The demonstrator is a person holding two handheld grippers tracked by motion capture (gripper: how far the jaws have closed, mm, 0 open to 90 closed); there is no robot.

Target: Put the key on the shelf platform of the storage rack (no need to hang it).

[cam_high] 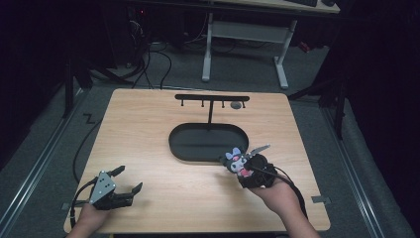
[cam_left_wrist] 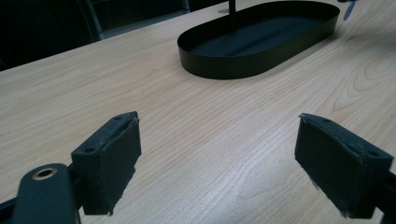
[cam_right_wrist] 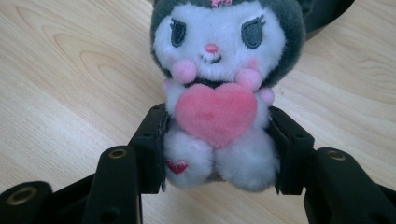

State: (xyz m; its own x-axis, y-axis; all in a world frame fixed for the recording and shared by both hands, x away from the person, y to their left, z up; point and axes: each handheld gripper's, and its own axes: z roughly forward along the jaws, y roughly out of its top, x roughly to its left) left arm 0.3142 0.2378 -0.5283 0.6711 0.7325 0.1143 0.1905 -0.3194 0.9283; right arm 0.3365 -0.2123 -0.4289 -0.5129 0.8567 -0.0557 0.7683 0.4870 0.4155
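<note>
Right fingers clamp plush toy; left fingers wide apart.

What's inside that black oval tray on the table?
The black oval tray looks bare inside, apart from the thin post of the hook stand rising from its back part. Its near-right corner is hidden behind the plush toy in the right hand-held gripper.

Plush toy in right tongs, just right of tray; left tongs far left.
</note>
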